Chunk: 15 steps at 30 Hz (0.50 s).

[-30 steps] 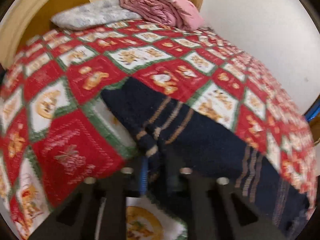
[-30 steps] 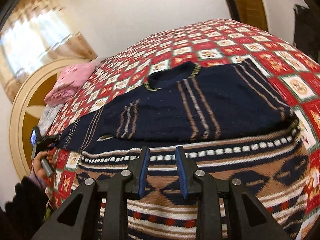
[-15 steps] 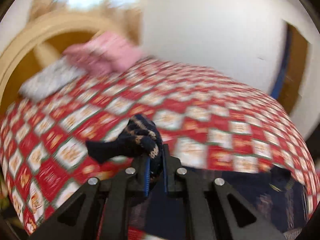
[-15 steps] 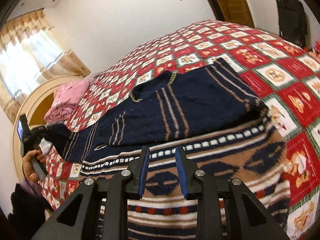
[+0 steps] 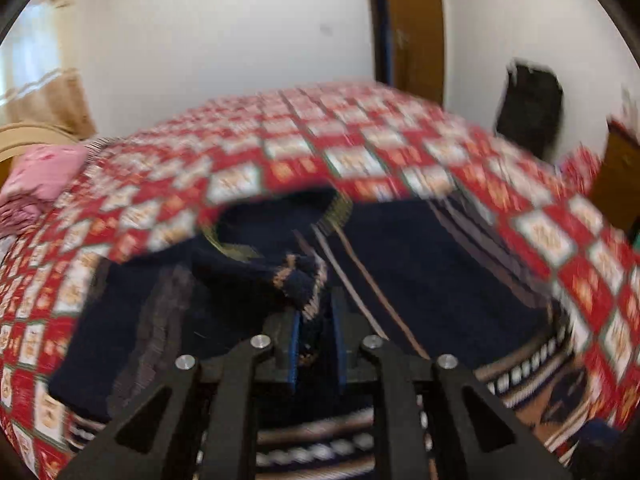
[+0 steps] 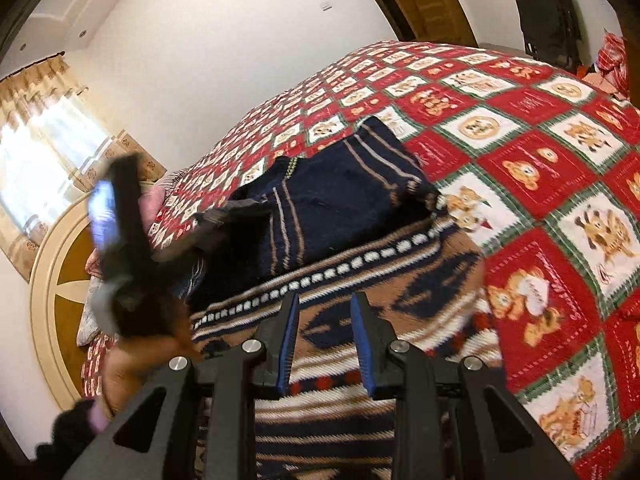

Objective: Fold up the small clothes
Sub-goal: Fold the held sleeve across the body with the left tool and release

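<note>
Blurring smears most of the left wrist view, so the patterns on the red checked bedspread are hard to read there. A navy striped sweater lies flat on the bed, its lower band of brown and cream knit running under both cameras and cut off at the bottom edge. The left gripper has the sleeve cuff bunched between its blue pads; the jaws have just been opening a little, and whether the pads press the knit cannot be told. A second ago this cuff lay out at the sweater's side on the bedspread; now it sits over the chest, below the collar. From the right wrist view the left tool and the hand holding it are a dark smear, closer in than before. The right gripper hovers over the patterned hem, jaws apart, gripping nothing. A pink folded blanket shows at the far left.
</note>
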Each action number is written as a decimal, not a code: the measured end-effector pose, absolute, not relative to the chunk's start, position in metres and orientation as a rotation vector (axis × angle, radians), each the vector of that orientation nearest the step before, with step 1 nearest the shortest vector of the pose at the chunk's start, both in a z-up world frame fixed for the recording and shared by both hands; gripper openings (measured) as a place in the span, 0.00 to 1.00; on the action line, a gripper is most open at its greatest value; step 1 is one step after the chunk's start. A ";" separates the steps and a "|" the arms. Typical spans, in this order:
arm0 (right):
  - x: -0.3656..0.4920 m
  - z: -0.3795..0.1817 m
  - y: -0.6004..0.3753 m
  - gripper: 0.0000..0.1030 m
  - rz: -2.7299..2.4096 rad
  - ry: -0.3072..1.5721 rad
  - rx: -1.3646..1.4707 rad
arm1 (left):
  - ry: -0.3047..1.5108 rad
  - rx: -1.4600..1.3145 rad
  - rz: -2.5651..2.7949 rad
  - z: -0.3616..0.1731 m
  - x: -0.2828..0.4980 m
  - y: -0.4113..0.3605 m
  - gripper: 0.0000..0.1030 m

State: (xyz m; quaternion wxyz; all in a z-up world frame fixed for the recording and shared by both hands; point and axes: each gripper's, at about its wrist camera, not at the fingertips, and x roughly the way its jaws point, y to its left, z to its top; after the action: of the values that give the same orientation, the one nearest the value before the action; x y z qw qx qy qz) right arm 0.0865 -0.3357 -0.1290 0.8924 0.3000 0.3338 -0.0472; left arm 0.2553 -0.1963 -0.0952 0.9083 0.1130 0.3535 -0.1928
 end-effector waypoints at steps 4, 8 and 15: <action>0.079 -0.130 -0.340 0.28 -0.101 0.685 0.631 | 0.777 0.279 -0.449 -0.101 0.235 -0.195 0.32; 0.085 -0.121 -0.336 0.61 -0.060 0.653 0.644 | 0.695 0.194 -0.434 -0.070 0.206 -0.151 0.84; 0.138 -0.092 -0.304 0.75 0.177 0.576 0.619 | 0.640 0.075 -0.272 -0.048 0.178 -0.039 0.95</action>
State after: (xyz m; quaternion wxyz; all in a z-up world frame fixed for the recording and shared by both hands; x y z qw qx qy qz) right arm 0.1380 -0.3036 -0.0919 0.9081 0.3000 0.2793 0.0860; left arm 0.1782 -0.0388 -0.0480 0.9395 0.0366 0.3134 -0.1334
